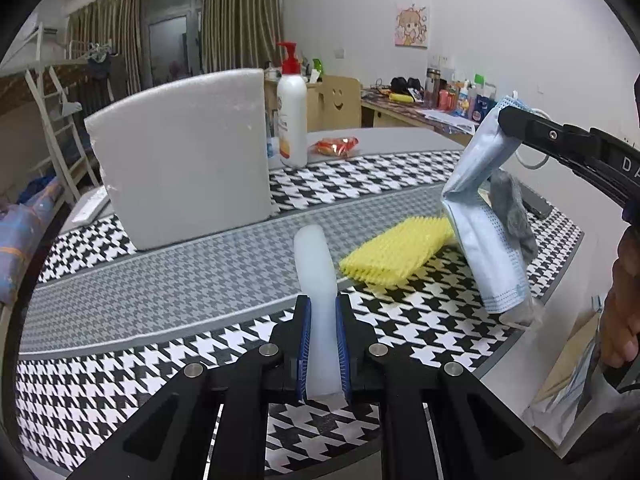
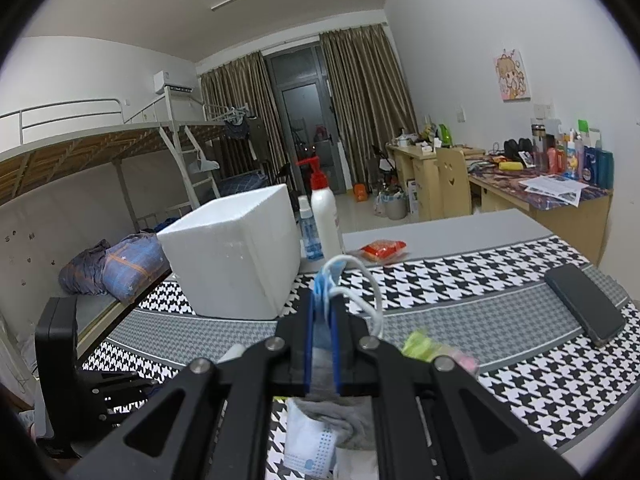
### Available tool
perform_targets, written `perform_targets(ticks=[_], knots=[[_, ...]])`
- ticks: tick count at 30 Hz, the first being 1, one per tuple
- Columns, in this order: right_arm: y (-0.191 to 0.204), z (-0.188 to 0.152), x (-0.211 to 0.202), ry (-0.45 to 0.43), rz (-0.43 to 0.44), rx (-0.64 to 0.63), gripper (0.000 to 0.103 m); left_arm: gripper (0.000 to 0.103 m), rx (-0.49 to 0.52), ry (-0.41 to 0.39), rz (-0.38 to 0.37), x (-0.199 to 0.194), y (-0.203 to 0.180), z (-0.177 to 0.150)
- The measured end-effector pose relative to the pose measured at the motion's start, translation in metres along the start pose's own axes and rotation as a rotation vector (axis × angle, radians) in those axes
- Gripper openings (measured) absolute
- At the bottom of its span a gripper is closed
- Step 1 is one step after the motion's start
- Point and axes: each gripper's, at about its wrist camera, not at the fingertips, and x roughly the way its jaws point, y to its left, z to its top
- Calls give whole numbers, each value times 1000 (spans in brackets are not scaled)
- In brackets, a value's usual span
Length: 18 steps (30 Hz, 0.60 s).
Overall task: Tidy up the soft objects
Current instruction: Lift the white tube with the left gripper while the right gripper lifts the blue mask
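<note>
My left gripper (image 1: 322, 306) is shut on a white translucent soft strip (image 1: 314, 264) that sticks forward above the houndstooth table mat (image 1: 400, 316). At the right of the left wrist view, my right gripper (image 1: 505, 120) is shut on the top of a folded blue face mask (image 1: 476, 216), which hangs down with a grey cloth (image 1: 514, 204) behind it. In the right wrist view the right gripper (image 2: 322, 299) pinches the mask (image 2: 320, 286); its white ear loop (image 2: 374, 292) curls to the right and the grey cloth (image 2: 340, 420) dangles below. A yellow sponge (image 1: 396, 254) lies on the mat.
A white foam box (image 1: 180, 160) stands at the back left of the table, with a red-capped pump bottle (image 1: 292, 116) and a red packet (image 1: 336, 146) beside it. A dark phone (image 2: 584, 308) lies at the right edge. A person's hand (image 1: 624, 300) holds the right gripper.
</note>
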Motion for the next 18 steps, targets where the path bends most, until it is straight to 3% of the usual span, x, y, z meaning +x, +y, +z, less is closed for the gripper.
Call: perform_targets(ticks=[18], knots=[[7, 15, -11, -52, 63, 13, 10, 14, 0, -80, 29, -23, 12, 9]])
